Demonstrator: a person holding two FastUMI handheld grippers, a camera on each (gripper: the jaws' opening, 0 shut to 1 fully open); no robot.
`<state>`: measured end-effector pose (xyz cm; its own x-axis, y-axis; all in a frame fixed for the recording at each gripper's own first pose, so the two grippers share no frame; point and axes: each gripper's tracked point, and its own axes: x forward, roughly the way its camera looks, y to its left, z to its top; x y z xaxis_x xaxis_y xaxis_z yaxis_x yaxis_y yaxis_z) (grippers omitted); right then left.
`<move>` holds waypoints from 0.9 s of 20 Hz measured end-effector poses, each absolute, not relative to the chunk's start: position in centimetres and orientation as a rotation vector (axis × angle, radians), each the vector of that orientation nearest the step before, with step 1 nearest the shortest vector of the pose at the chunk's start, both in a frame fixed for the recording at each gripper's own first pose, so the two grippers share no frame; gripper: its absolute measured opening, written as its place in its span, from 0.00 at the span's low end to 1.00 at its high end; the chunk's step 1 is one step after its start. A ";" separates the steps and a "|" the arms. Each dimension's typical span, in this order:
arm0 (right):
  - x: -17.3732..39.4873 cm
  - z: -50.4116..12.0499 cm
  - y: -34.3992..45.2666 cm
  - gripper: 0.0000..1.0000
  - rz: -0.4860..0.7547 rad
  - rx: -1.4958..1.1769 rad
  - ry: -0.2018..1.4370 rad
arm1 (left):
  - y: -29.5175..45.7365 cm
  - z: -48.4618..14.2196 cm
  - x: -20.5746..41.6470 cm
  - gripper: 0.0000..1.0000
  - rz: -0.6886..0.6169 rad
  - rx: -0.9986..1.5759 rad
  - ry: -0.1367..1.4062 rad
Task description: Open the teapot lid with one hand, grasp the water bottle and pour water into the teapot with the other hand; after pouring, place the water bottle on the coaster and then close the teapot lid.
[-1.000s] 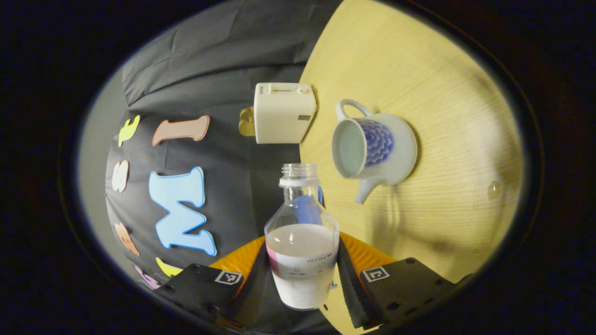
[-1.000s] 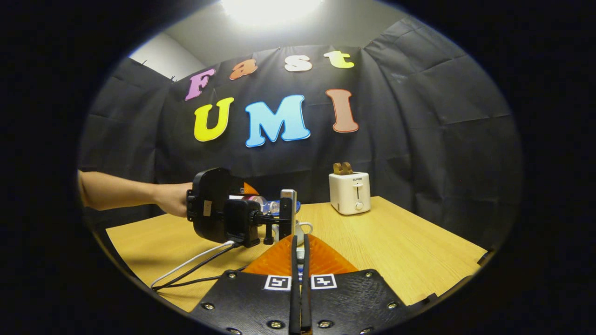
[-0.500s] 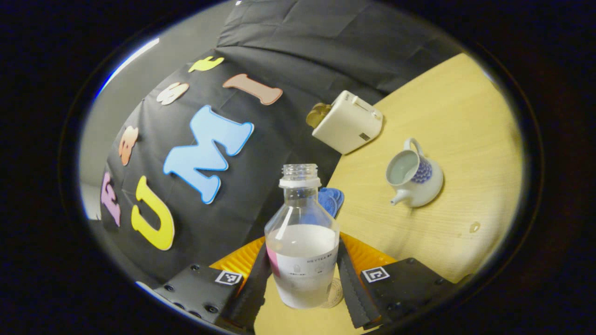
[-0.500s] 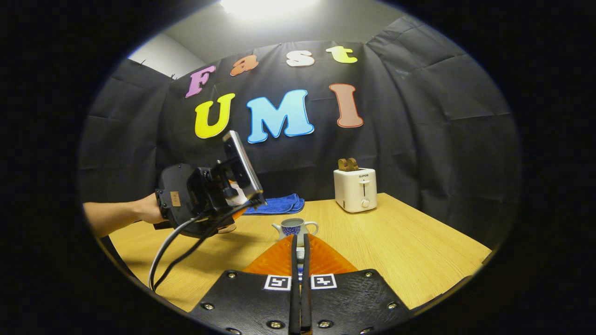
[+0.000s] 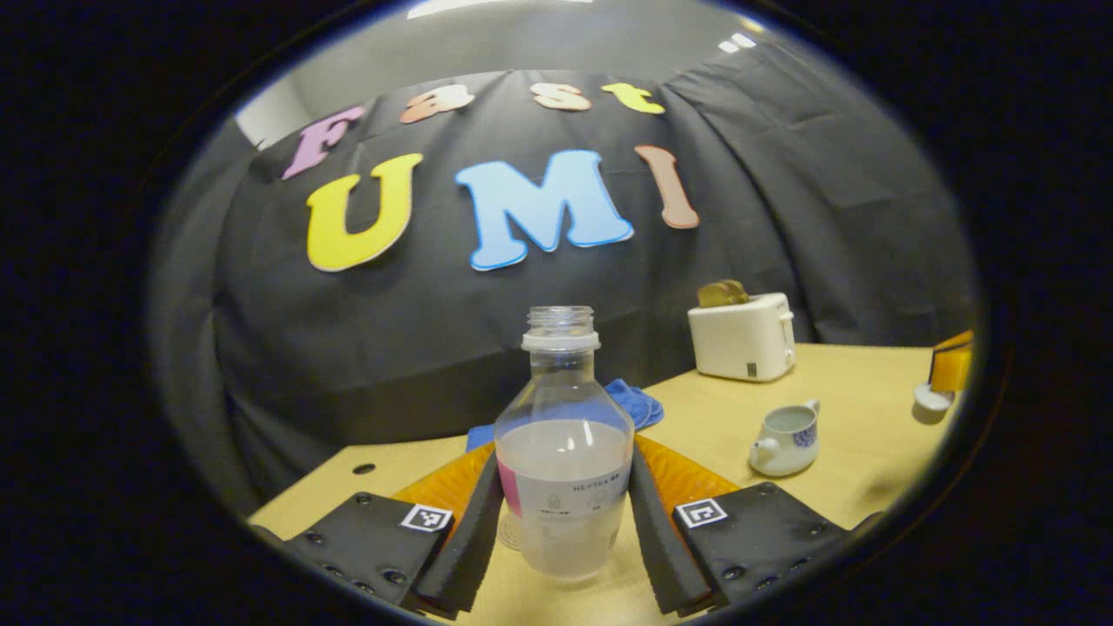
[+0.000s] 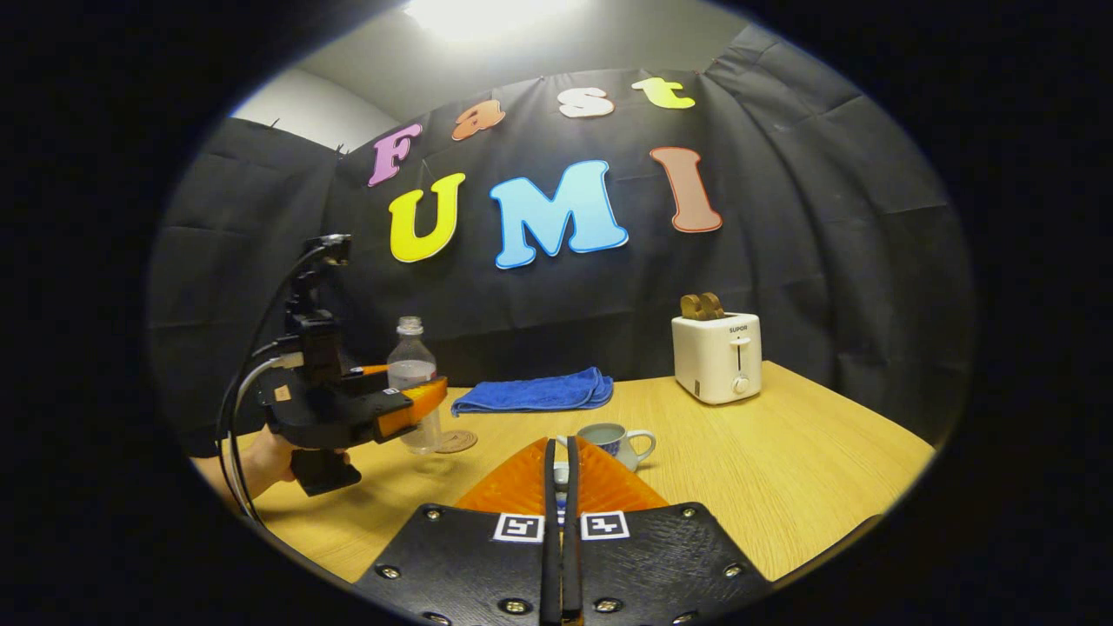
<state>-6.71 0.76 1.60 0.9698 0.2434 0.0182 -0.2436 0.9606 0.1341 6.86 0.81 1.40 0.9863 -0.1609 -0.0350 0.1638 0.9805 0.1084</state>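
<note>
Wood-grain tabletop (image 6: 783, 469) in a pale yellow tone spreads under a black cloth wall, with a bright ceiling light above. Going left to right in the right gripper view: a hand (image 6: 265, 465) holds the left gripper (image 5: 563, 522), whose fingers press both sides of the clear plastic water bottle (image 5: 563, 469), upright, uncapped and about half full. Its base sits just beside a small round coaster (image 6: 456, 441); whether it rests on the wood I cannot tell. Behind lies a folded blue towel (image 6: 532, 393). Near the centre stands the white teapot with blue pattern (image 6: 614, 440), lidless, partly hidden behind the right gripper (image 6: 561, 487), whose fingers are nearly together on a small white piece, probably the lid, mostly hidden. Farther right stands a white toaster (image 6: 716, 356) with brown slices.
</note>
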 end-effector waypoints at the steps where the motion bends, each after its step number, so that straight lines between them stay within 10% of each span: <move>1: -5.8 1.8 0.4 0.01 0.217 0.127 -0.018 | 2.0 1.3 6.9 0.84 -0.139 0.058 0.023; 18: -2.7 -0.6 3.0 0.01 0.223 0.118 0.045 | 5.1 -2.7 16.9 0.84 -0.073 0.009 0.048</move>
